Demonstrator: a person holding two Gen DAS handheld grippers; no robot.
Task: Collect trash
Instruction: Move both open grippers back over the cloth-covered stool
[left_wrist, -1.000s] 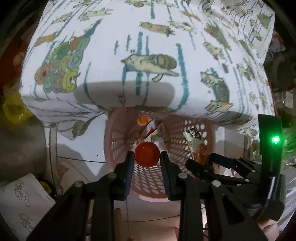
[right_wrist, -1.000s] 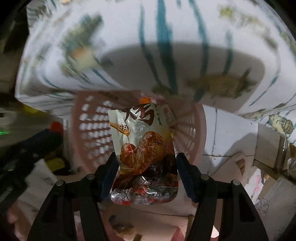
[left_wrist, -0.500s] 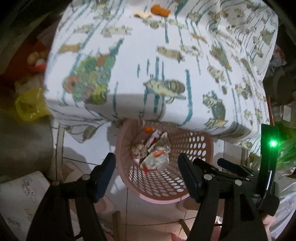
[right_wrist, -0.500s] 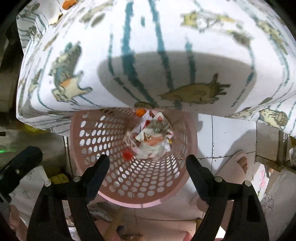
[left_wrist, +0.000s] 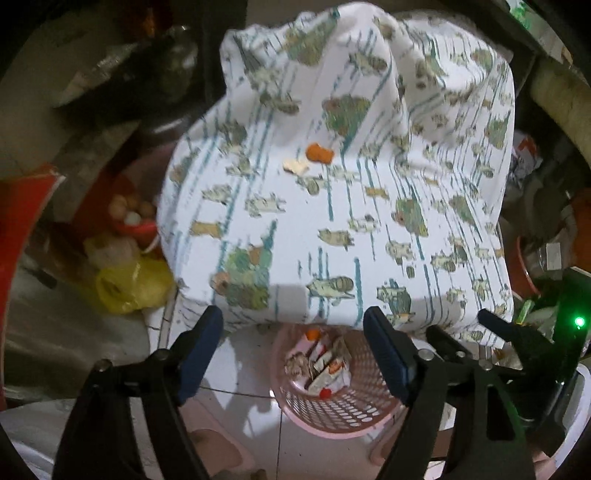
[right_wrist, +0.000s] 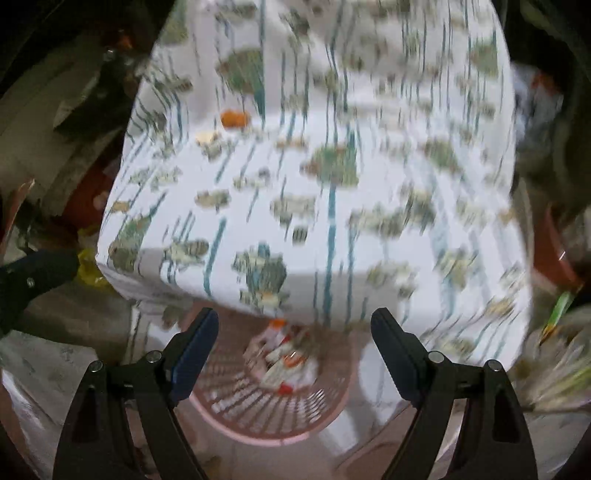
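A pink perforated basket (left_wrist: 343, 413) (right_wrist: 258, 417) stands on the tiled floor under the table's front edge and holds several wrappers (left_wrist: 325, 369) (right_wrist: 288, 365). On the patterned tablecloth (left_wrist: 332, 221) (right_wrist: 332, 206) lie an orange peel (left_wrist: 319, 152) (right_wrist: 234, 119) and a pale scrap (left_wrist: 295, 166) (right_wrist: 207, 137). My left gripper (left_wrist: 293, 332) hangs above the basket, its jaws still opening, with nothing between them. My right gripper (right_wrist: 293, 332) is open and empty over the basket, and its view is blurred.
A yellow plastic bag (left_wrist: 129, 284) and a red bowl of eggs (left_wrist: 135, 218) sit on the floor left of the table. Dark clutter crowds the back left. Red pots (left_wrist: 524, 258) and green-and-white rubbish (right_wrist: 554, 354) stand at the right.
The left gripper let go of a red cap and the right let go of a snack bag; both lie in the basket. Both grippers opened wide and rose, bringing the tabletop into view.
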